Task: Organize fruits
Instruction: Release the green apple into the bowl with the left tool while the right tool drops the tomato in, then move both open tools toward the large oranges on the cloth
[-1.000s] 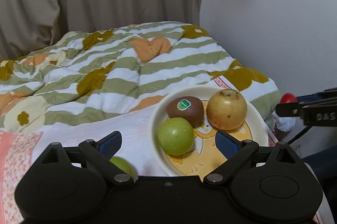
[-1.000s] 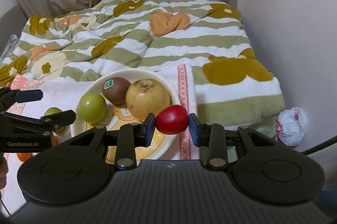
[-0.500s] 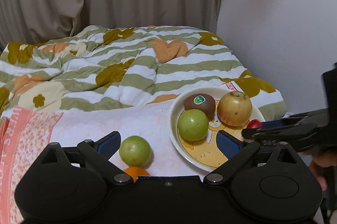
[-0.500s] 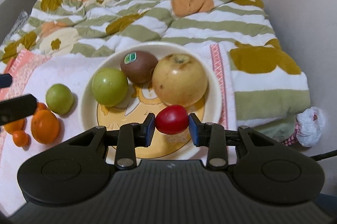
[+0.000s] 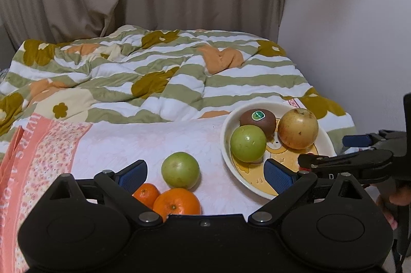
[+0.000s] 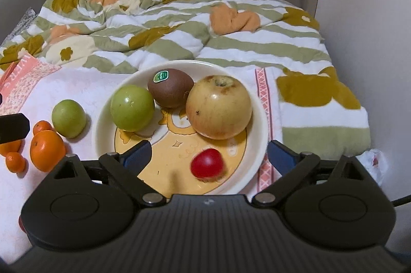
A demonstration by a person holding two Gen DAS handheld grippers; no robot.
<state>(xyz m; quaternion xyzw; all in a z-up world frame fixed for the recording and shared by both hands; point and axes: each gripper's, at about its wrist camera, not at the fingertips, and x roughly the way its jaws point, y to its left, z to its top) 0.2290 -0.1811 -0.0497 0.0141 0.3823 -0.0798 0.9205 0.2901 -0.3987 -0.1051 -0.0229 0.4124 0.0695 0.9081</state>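
A cream plate [image 6: 259,124] [image 5: 226,144] on the bed holds a green apple [image 6: 132,108] [image 5: 248,143], a kiwi [image 6: 170,88] [image 5: 258,118], a yellow apple [image 6: 218,107] [image 5: 298,127] and a small red tomato [image 6: 207,163]. My right gripper [image 6: 208,152] is open just above the tomato, which lies on the plate's near side. My left gripper [image 5: 205,171] is open and empty over a loose green apple [image 5: 180,170] [image 6: 68,118] and oranges [image 5: 176,202] [image 6: 47,151] left of the plate. The right gripper shows at the right of the left wrist view [image 5: 354,149].
A striped floral quilt [image 5: 167,77] lies bunched behind the plate. A pink patterned cloth [image 5: 38,157] lies at the left. Curtains and a white wall close off the back and right. A white crumpled bag [image 6: 376,162] lies beyond the bed's right edge.
My right gripper opened and let the tomato go onto the plate. My left gripper pulled back and left, bringing the loose green apple and oranges into view.
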